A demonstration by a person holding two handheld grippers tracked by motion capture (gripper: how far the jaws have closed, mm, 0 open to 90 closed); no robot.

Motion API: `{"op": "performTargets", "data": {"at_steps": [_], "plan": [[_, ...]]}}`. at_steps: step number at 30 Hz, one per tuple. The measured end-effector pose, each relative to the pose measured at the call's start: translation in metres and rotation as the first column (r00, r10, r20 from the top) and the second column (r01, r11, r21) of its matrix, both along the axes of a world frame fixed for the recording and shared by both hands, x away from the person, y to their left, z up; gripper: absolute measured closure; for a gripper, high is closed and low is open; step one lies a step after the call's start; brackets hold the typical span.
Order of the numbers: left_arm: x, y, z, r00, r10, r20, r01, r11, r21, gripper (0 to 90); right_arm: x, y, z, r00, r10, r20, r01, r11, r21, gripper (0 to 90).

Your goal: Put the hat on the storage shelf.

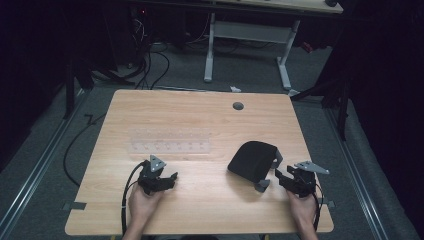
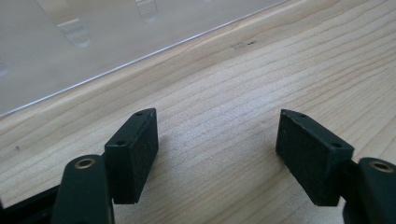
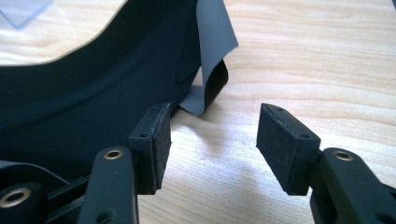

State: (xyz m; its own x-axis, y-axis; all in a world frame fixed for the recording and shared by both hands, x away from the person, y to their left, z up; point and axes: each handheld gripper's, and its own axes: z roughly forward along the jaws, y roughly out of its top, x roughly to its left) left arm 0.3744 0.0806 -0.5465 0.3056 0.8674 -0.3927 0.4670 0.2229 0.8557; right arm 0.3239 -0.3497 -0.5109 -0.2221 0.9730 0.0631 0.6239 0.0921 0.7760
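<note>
A black flexible pad with a grey underside (image 1: 252, 161) lies curled on the right half of the wooden table (image 1: 200, 115). My right gripper (image 1: 283, 178) sits just right of it, low over the wood. In the right gripper view the right gripper (image 3: 212, 135) is open. The black pad (image 3: 93, 79) lies beside its left pad, and a grey corner flap (image 3: 212, 42) stands ahead of the gap; nothing is between the jaws. My left gripper (image 1: 161, 172) rests near the front left. In its own view the left gripper (image 2: 217, 140) is open over bare wood.
A clear plastic plate with rows of small pegs (image 1: 170, 141) lies flat just beyond the left gripper, and its edge (image 2: 116, 42) shows close ahead. A round cable hole (image 1: 238, 106) sits near the table's far edge. Beyond the table are a white desk frame (image 1: 247, 32) and floor cables.
</note>
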Motion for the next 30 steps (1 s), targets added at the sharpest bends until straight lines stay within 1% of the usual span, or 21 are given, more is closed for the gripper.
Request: {"op": "performTargets", "data": {"at_steps": [4, 5, 6, 7, 9, 11, 12, 14, 15, 20, 23, 29, 30], "plan": [[0.0, 0.0, 0.0, 1.0, 0.0, 0.0, 0.0, 1.0, -0.001, 30.1, -0.001, -0.001, 0.005, 0.9999, -0.003, 0.016, 0.003, 1.0, 0.015, 44.9], [0.0, 0.0, 0.0, 1.0, 0.0, 0.0, 0.0, 1.0, -0.001, 30.1, -0.002, -0.002, 0.01, 0.9994, 0.003, 0.034, -0.003, 1.0, 0.026, 44.7], [0.0, 0.0, 0.0, 1.0, 0.0, -0.001, 0.0, 1.0, -0.001, 30.0, -0.002, -0.002, 0.012, 0.9994, -0.001, 0.036, -0.001, 0.999, 0.037, 44.5], [0.0, 0.0, 0.0, 1.0, 0.0, -0.001, 0.0, 1.0, -0.001, 30.0, -0.002, -0.002, 0.012, 0.9994, -0.001, 0.036, -0.001, 0.999, 0.037, 44.5], [0.0, 0.0, 0.0, 1.0, 0.0, -0.001, 0.0, 1.0, -0.001, 30.0, 0.0, -0.003, 0.018, 0.9984, 0.005, 0.056, -0.008, 0.999, 0.045, 44.3], [0.0, 0.0, 0.0, 1.0, 0.0, -0.001, 0.0, 1.0, -0.001, 30.0, 0.001, -0.003, 0.019, 0.9983, 0.008, 0.058, -0.01, 0.999, 0.045, 44.3], [0.0, 0.0, 0.0, 1.0, 0.0, -0.001, 0.0, 1.0, -0.001, 29.9, 0.001, -0.003, 0.021, 0.9984, 0.005, 0.056, -0.008, 0.998, 0.055, 44.2], [0.0, 0.0, 0.0, 1.0, 0.0, -0.001, 0.0, 1.0, -0.001, 30.0, 0.003, -0.003, 0.024, 0.9977, 0.016, 0.066, -0.02, 0.998, 0.052, 43.9], [0.0, 0.0, 0.0, 1.0, 0.0, -0.001, 0.0, 1.0, -0.001, 29.9, 0.004, -0.003, 0.027, 0.9976, 0.016, 0.068, -0.02, 0.998, 0.066, 43.2], [0.0, 0.0, 0.0, 1.0, 0.0, -0.001, 0.0, 1.0, -0.001, 29.9, 0.008, -0.002, 0.031, 0.9969, 0.024, 0.074, -0.029, 0.997, 0.071, 42.8], [0.0, 0.0, 0.0, 1.0, 0.0, -0.001, 0.0, 1.0, -0.001, 29.9, 0.012, -0.001, 0.034, 0.9964, 0.031, 0.08, -0.036, 0.997, 0.071, 42.6], [0.0, 0.0, 0.0, 1.0, 0.0, -0.001, 0.0, 1.0, -0.001, 29.8, 0.022, 0.004, 0.038, 0.9962, 0.05, 0.072, -0.055, 0.996, 0.067, 41.6], [0.0, 0.0, 0.0, 1.0, -0.001, -0.001, 0.001, 1.0, 0.0, 29.7, 0.024, 0.004, 0.038, 0.9955, 0.053, 0.078, -0.059, 0.996, 0.067, 41.5]]}}
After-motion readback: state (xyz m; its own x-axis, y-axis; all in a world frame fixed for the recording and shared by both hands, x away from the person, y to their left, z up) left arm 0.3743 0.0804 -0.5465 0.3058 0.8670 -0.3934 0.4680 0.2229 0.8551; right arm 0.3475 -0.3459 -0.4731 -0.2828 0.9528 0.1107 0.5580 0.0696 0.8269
